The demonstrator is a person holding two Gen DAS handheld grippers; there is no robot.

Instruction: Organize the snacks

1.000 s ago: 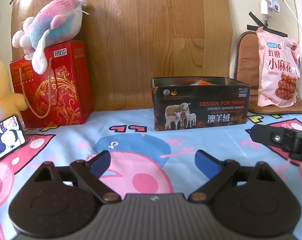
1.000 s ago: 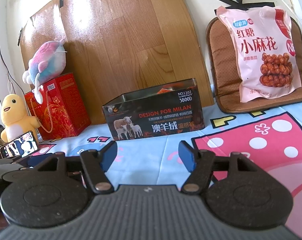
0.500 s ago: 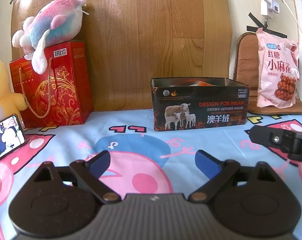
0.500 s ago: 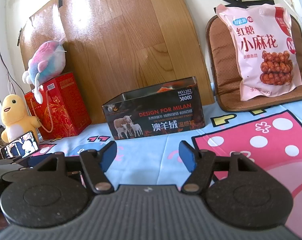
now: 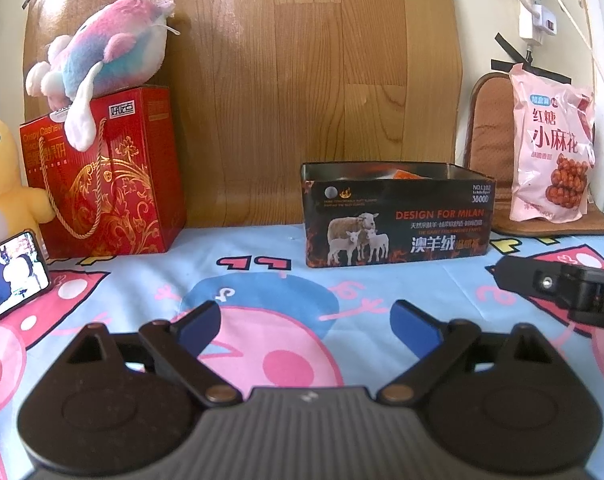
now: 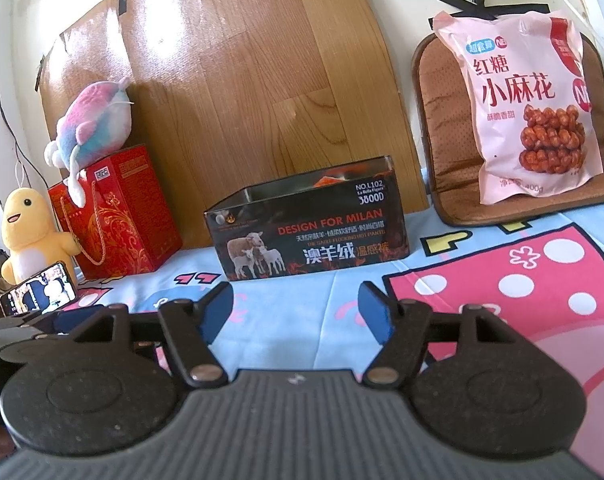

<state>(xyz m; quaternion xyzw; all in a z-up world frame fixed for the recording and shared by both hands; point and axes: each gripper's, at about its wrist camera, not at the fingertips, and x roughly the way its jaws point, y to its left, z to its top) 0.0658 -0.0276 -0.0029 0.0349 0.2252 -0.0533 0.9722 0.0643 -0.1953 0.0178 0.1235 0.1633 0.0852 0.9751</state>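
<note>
Pink plastic catches the eye first: a snack bag (image 6: 530, 104) leans upright against a brown seat cushion (image 6: 438, 128) at the far right, well apart from both grippers. Nothing meaningful has changed over the last second; the bag, the tin and both grippers sit where they were, so the tidying looks paused rather than advancing, and the bag is probably the next item to collect.

The right gripper (image 6: 296, 312) hovers low over a cartoon-print bed sheet (image 6: 502, 300), its blue pads spread wide with nothing between them. The left gripper (image 5: 304, 326) is likewise spread and empty.

An open dark metal tin (image 5: 396, 216) stands on the sheet in front of a wooden board (image 5: 310, 72); an orange packet edge (image 5: 410, 175) shows inside, so some snacks seem stored already.

Readable writing: the tin says "DESIGN FOR MILAN", "NO.L102", "3800D" and "澳羊绒", with pictured sheep. The bag reads "红糖 小麻花" and "400g". A red gift box (image 5: 102, 176) at left shows "Crispy Cashew" and "好吃点". A pastel plush (image 5: 106, 56) rests on it, beside a yellow plush (image 5: 2, 176) and a lit phone (image 5: 10, 276).
</note>
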